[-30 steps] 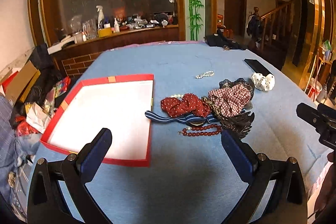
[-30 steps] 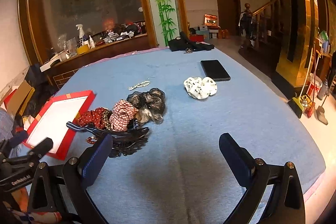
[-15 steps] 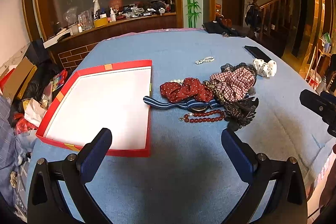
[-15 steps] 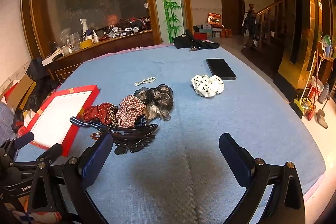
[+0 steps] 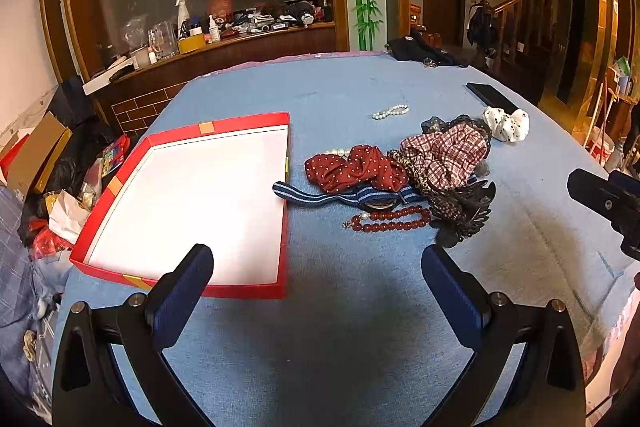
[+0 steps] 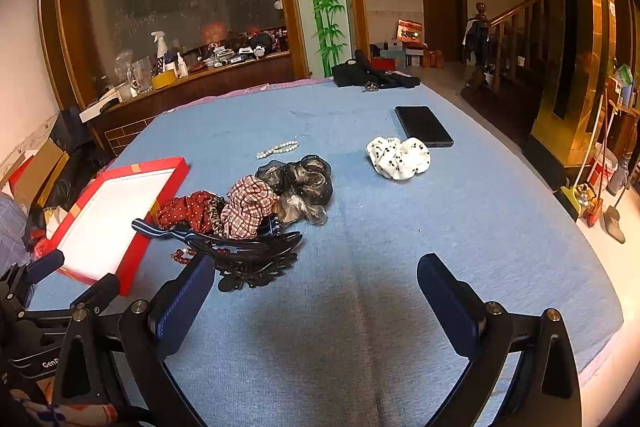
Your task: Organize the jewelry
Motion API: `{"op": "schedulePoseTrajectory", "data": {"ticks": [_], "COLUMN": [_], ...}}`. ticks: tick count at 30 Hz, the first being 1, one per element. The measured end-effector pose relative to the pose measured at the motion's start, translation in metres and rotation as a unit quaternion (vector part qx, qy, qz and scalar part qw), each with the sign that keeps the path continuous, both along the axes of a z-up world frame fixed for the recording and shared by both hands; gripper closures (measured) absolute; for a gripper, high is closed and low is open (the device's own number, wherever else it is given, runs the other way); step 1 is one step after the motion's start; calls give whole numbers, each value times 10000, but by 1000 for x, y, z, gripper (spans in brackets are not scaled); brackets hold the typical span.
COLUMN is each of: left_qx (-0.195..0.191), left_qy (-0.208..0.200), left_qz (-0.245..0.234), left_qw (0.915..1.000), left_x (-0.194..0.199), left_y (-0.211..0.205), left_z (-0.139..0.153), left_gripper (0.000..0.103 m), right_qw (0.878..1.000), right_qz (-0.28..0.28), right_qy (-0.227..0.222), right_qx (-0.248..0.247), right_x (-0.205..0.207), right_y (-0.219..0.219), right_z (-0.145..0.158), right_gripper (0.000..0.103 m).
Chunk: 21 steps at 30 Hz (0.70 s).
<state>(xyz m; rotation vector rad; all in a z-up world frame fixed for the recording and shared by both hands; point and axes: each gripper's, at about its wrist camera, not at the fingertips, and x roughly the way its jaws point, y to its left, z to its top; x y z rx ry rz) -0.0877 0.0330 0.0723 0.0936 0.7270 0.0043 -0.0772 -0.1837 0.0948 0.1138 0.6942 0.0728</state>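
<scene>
A shallow red box [image 5: 280, 227] with a white inside lies on the blue table at the left; it also shows in the right wrist view [image 6: 132, 267]. Right of it is a heap: a red dotted scrunchie [image 5: 356, 171], a checked scrunchie [image 5: 448, 155], a striped band [image 5: 316, 195], a red bead bracelet [image 5: 392, 221] and a black hair claw [image 6: 248, 255]. A pale bead bracelet [image 5: 390, 111] and a white dotted scrunchie [image 6: 398, 157] lie apart. My left gripper [image 5: 318, 283] is open and empty, in front of the box and the heap. My right gripper [image 6: 316, 291] is open and empty, right of the claw.
A black phone [image 6: 423, 126] lies beyond the white scrunchie. Dark clothing [image 6: 372, 75] sits at the table's far edge. Boxes and bags [image 5: 44, 187] crowd the floor left of the table. A cluttered wooden counter [image 5: 208, 47] stands behind.
Both grippers have moved forward and lower toward the table, so the box and the heap look nearer. Both stay open. Nothing on the table has moved.
</scene>
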Motion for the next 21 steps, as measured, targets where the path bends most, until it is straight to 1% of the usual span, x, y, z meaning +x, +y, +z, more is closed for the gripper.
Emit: {"op": "schedulePoseTrajectory", "data": {"ticks": [21], "left_qx": [101], "left_qy": [134], "left_qz": [-7], "left_qw": [9999], "left_x": [5], "left_y": [-3], "left_z": [-10], "left_gripper": [0], "right_qw": [9999], "right_qz": [45], "right_qy": [128], "right_qx": [14], "right_x": [5], "right_y": [3], "right_z": [-7], "right_gripper": [0]}}
